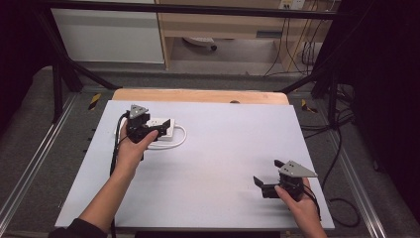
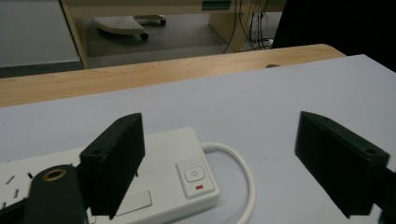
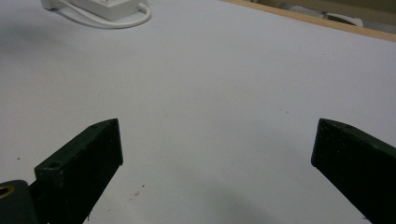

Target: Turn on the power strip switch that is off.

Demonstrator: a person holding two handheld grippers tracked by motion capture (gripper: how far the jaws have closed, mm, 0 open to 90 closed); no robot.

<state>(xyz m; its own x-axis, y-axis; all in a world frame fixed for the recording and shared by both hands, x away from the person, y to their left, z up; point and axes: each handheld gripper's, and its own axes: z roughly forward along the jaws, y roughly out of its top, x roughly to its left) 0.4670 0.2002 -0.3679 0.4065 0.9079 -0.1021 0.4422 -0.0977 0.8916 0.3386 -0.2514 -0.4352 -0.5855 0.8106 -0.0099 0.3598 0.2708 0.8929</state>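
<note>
The left hand (image 1: 132, 148) reached forward, holding its left gripper (image 1: 148, 130) spread wide over a white power strip (image 2: 173, 179). The right gripper (image 1: 267, 178) hovered released, well apart, above the table (image 1: 223, 163).

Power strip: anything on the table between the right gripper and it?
Nothing visible. The right gripper sits open near the table's near right corner; only bare white table surface lies between it and the power strip at far left. The left gripper, open, already hovers over the strip.
</note>
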